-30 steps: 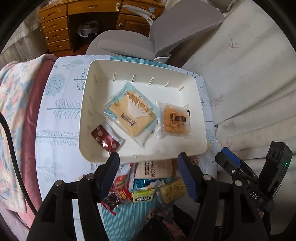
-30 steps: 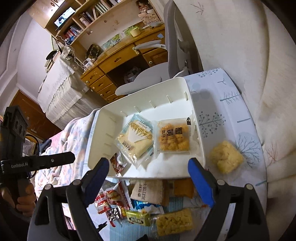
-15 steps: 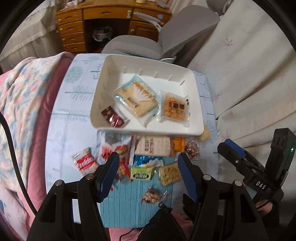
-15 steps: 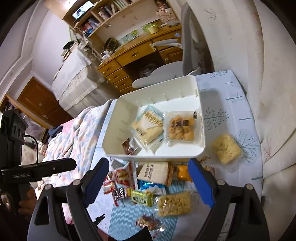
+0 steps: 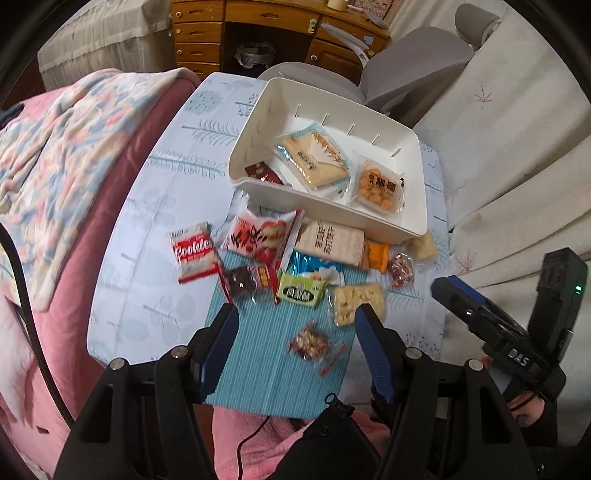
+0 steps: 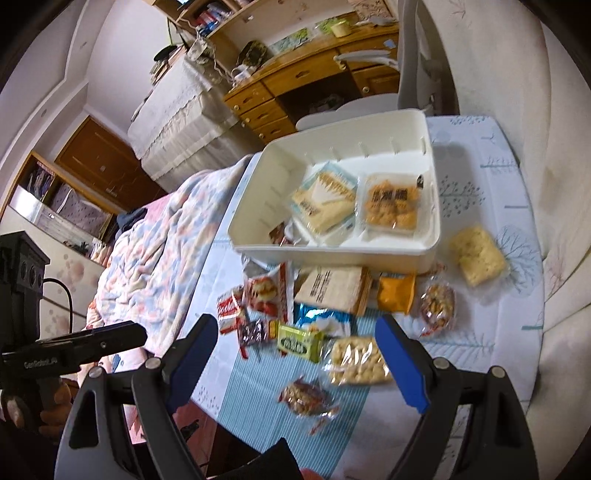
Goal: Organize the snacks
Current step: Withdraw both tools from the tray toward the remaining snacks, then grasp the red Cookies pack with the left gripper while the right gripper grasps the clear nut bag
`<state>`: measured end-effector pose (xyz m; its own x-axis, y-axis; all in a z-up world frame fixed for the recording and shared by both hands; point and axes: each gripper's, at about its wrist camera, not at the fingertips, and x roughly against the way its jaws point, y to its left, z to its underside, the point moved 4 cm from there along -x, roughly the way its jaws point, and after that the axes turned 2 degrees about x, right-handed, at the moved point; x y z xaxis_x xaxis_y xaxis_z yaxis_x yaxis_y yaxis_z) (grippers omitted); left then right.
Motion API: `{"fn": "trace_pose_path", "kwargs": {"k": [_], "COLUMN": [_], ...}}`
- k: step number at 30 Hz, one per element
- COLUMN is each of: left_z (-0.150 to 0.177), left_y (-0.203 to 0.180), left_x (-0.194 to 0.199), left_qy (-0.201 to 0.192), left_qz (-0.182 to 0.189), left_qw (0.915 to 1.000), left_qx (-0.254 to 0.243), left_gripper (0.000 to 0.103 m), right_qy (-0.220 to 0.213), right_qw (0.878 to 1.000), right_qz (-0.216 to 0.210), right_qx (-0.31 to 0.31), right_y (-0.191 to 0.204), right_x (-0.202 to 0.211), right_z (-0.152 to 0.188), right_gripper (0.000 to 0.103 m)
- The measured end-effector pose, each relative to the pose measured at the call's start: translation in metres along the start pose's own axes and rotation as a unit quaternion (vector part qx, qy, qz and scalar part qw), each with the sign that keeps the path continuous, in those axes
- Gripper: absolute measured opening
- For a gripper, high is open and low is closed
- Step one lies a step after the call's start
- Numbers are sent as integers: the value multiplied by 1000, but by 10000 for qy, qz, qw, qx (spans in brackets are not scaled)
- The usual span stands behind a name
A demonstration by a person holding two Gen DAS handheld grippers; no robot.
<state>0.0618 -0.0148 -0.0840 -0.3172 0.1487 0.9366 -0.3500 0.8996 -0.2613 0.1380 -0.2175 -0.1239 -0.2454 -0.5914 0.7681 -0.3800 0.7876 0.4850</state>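
Observation:
A white bin [image 5: 410, 225] [image 6: 332, 254] on the table holds a cracker pack [image 5: 314, 158], an orange snack pack [image 5: 378, 184] and a small red packet [image 5: 260, 172]. Loose snacks lie in front of it: a Cookies bag [image 5: 194, 254], a green packet [image 5: 300, 290] [image 6: 297, 342], a pale cracker pack [image 5: 356, 301] [image 6: 356, 360] and a nut packet [image 5: 308, 341] [image 6: 304, 397]. My left gripper [image 5: 295, 332] is open and empty above the striped mat. My right gripper [image 6: 295, 354] is open and empty, held above the snacks.
A yellow rice cake [image 6: 478, 254] lies right of the bin. A pink bed with a floral quilt [image 5: 55, 147] borders the table's left side. A grey chair [image 5: 406, 66] and wooden desk [image 5: 277, 22] stand behind. White curtain [image 5: 517, 129] hangs on the right.
Both grippers have pulled back and up from the bin, so the loose snacks and the table's near edge have come into view. Both stay open and empty.

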Motion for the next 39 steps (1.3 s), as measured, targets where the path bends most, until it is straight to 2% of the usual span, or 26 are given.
{"fn": "trace_pose_path", "kwargs": {"k": [9,15,20,27,29,32,37,39], "left_z": [17,16,12,-5,-12,-22,-41,-46], "left_y": [29,54,74,102,110,121,135,136], "left_x": [-7,-16,-26,-48,-56,-69,-101,-110], "left_qy": [220,336,533,826,874,940,1158,1176], "left_qz": [-100,-176,-110,-103,-88,-94,-58,-110], "left_qw": [9997,9988,9967,9898,9875,9836,9739,9689], "left_qx": [38,-325,-595,-1161,-1306,-1535,-1952,-2173], "left_gripper": [64,64,64,65,75,83,83,83], "right_qy": [517,633,692,684,705,732,905,951], "right_qw": [9981,9944,9860,9648,9548,9423,9201,9149], "right_qz": [-99,-39,109,311,432,580,941,1019], "right_qx": [-326,-848,-1510,-2520,-2855,-3215,-3692,-3787], "right_y": [13,15,13,9,7,5,3,5], "right_x": [-23,-40,-56,-77,-84,-91,-104,-108], "right_z": [29,39,48,65,74,85,108,115], "right_gripper": [88,88,88,88,88,88,88,88]}}
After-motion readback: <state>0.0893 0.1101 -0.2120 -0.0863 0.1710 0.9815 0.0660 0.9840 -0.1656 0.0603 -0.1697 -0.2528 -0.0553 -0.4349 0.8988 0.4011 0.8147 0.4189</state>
